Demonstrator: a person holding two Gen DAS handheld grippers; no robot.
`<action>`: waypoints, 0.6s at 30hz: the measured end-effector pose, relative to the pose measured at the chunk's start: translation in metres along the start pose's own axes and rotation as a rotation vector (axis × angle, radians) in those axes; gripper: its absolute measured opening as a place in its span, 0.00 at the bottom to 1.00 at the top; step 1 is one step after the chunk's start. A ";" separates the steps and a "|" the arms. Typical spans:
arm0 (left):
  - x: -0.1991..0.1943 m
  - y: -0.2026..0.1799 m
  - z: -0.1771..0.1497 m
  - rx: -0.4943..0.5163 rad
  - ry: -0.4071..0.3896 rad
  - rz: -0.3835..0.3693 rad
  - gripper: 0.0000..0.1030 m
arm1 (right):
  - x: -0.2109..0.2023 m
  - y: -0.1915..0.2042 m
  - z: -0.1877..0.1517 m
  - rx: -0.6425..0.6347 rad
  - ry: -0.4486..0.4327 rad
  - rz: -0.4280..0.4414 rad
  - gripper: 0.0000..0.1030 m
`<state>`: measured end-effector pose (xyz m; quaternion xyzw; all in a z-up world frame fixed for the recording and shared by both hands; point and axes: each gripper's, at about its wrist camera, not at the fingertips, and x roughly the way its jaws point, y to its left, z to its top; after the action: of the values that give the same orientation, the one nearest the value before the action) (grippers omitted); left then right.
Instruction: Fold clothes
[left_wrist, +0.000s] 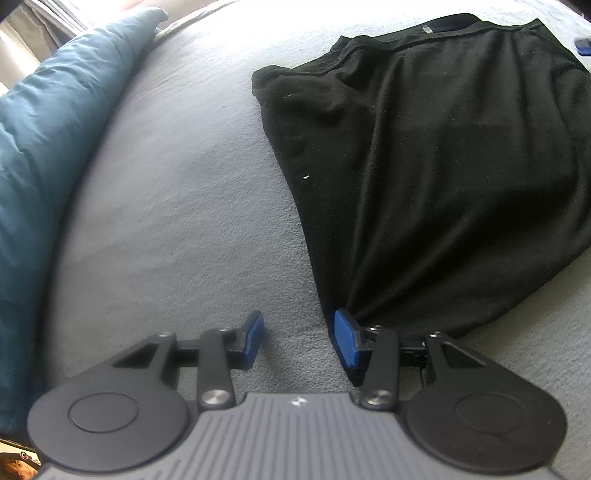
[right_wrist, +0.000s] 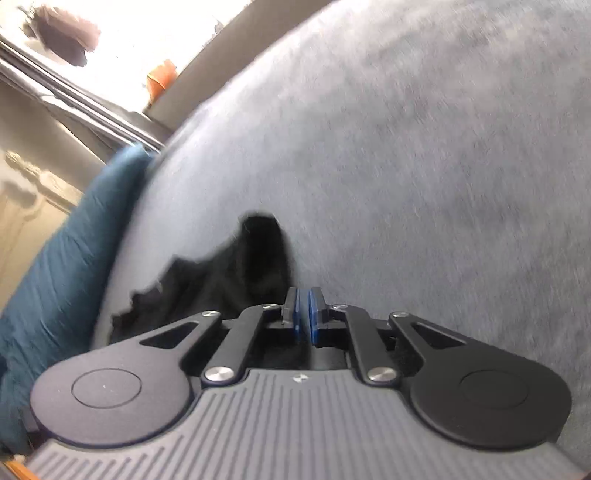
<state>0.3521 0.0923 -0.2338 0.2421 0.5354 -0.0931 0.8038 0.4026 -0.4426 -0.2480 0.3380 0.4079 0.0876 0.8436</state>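
Garment status: black shirt (left_wrist: 443, 166) is lying on the grey bed cover (left_wrist: 184, 203), filling the 1-to-3 o'clock part of my left wrist view, collar end at 12-to-1, bottom corner bunching toward my left gripper (left_wrist: 301, 341).

Left gripper is standing released, jaws apart, nothing between them. Its right pad (left_wrist: 347, 341) is sitting just beside or touching the shirt's near corner; I cannot tell which. The cloth is pulling into creases toward that point.

Right gripper (right_wrist: 304, 317) is clenched, pads nearly together. Black fabric (right_wrist: 255, 266) is bunching at 11 o'clock just ahead of the fingers and seems to be running under the jaws, but whether it is pinched between the pads I cannot tell: the view is blurred.

Teal duvet (left_wrist: 55, 147) is lying along 9 o'clock, well apart from the shirt.

Step, as I am judging it: a fold is underway, the right side carrying an edge, the left side free.

Next move is calling for the left gripper closing on that near corner, then both laying the edge flat and square.
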 end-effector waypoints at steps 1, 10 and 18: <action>0.000 0.000 0.000 -0.001 -0.001 0.001 0.43 | 0.005 0.003 0.004 -0.014 0.001 0.002 0.18; -0.001 0.001 -0.002 -0.011 -0.017 -0.001 0.43 | 0.055 0.009 0.032 -0.030 0.012 0.030 0.02; 0.000 0.008 -0.003 -0.032 -0.025 -0.035 0.44 | -0.014 -0.050 0.018 0.359 -0.204 -0.025 0.06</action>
<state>0.3526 0.1004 -0.2322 0.2187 0.5309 -0.1014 0.8124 0.4004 -0.4948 -0.2633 0.4848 0.3336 -0.0318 0.8078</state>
